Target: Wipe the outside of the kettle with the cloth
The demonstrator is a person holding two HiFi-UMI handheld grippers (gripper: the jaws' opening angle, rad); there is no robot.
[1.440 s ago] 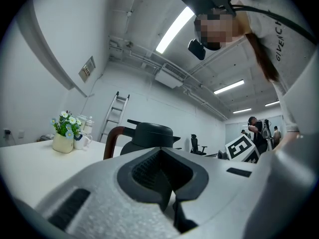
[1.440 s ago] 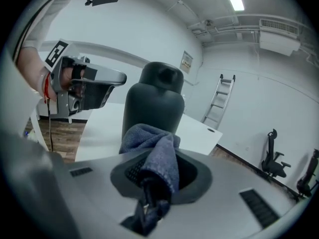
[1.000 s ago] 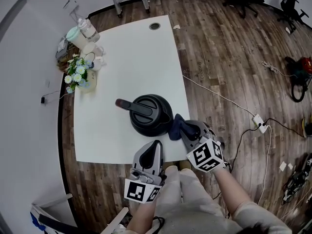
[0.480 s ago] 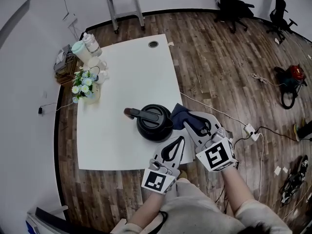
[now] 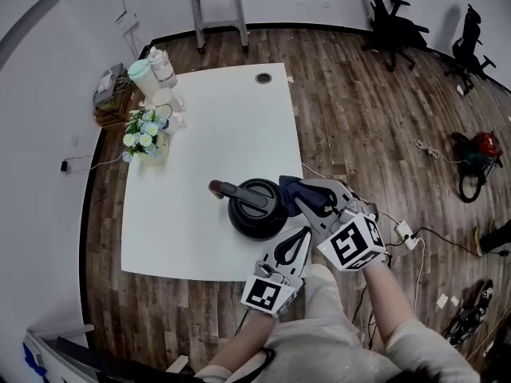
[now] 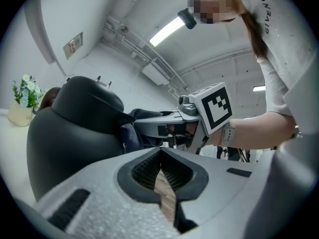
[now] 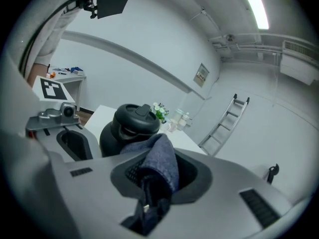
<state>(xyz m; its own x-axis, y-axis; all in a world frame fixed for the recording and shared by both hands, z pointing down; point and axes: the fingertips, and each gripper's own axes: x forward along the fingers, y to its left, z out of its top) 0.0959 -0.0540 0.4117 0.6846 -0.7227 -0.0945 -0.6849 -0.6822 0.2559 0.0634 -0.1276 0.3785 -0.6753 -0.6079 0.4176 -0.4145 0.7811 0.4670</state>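
Head view: black kettle (image 5: 257,208) sits on the white table (image 5: 200,134) nr its near right corner, handle pointing toward the left edge. Dark blue cloth (image 5: 292,187) is bunched against the kettle's right side, at the table's right edge, held in the right gripper (image 5: 313,200). Left gripper (image 5: 296,239) is just off the near edge, tips pointed at the kettle, not touching it. Flowers (image 5: 144,128) stand at the left edge; jars (image 5: 152,65) at the far left corner. Ladder (image 5: 215,6) and office chairs (image 5: 393,18) on the wood floor beyond.

Left gripper view: left gripper (image 6: 162,167) has its jaws closed together w/ nothing btwn them, only floor showing through the slit. Kettle (image 6: 75,133) fills the left side, cloth (image 6: 130,133) tucked behind it, right gripper (image 6: 167,126) just beyond. Flowers (image 6: 24,89) far left.

Right gripper view: right gripper (image 7: 149,185) is clamped on the cloth (image 7: 162,158), which bulges up out of the jaws and hangs below them. Kettle (image 7: 128,126) directly ahead, lid on; left gripper (image 7: 65,131) to the left. Flowers (image 7: 159,110) and ladder (image 7: 224,123) behind.
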